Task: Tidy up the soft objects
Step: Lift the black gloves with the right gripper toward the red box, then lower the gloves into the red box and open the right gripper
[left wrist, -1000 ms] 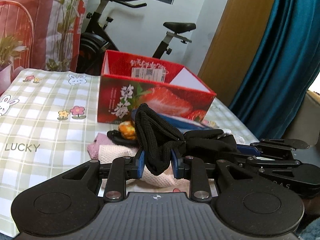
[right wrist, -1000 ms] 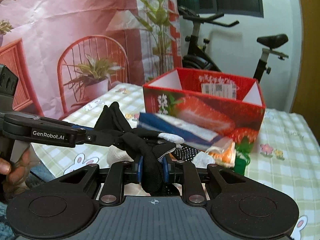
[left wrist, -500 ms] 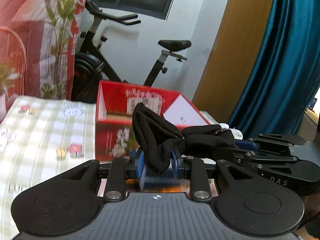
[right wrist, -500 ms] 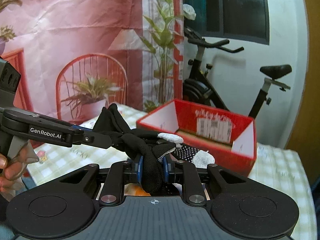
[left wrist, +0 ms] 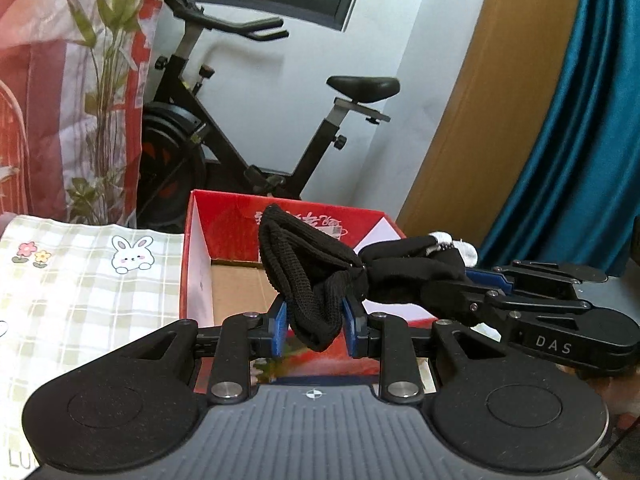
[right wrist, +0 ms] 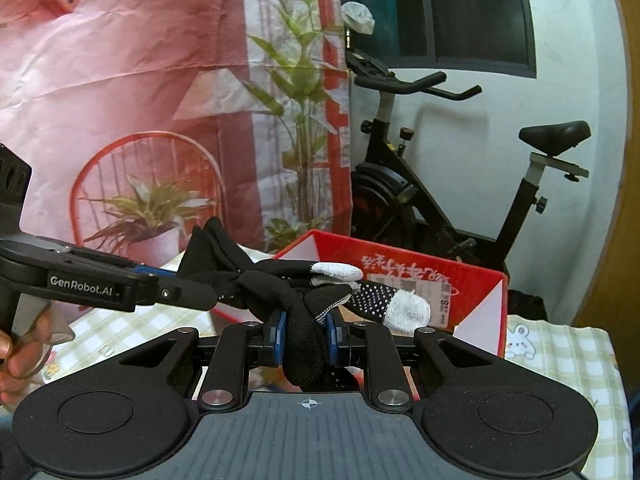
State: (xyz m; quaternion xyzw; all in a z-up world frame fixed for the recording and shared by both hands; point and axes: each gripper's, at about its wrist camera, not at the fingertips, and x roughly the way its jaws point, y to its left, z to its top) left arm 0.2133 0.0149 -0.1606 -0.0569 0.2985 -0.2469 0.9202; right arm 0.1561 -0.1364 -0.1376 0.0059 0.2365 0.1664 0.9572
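Observation:
A bundle of black knit gloves (left wrist: 304, 264) with grey fingertips and white grip dots hangs stretched between both grippers, above the near edge of the open red strawberry box (left wrist: 224, 216). My left gripper (left wrist: 314, 320) is shut on the ribbed cuff end. My right gripper (right wrist: 305, 332) is shut on the finger end of the gloves (right wrist: 280, 284). In the left wrist view the right gripper (left wrist: 440, 292) comes in from the right. In the right wrist view the left gripper (right wrist: 192, 296) reaches in from the left. The box (right wrist: 420, 264) shows a bare cardboard floor.
A checked tablecloth (left wrist: 80, 280) with bunnies and flowers covers the table. Behind the box stands an exercise bike (left wrist: 240, 140). A pink printed backdrop (right wrist: 120, 80) hangs on the left and a teal curtain (left wrist: 580, 140) on the right. A hand (right wrist: 12, 360) holds the left gripper.
Both grippers rose and moved forward with the gloves, from over the pile of soft things to the box's near edge. The pile has dropped out of view.

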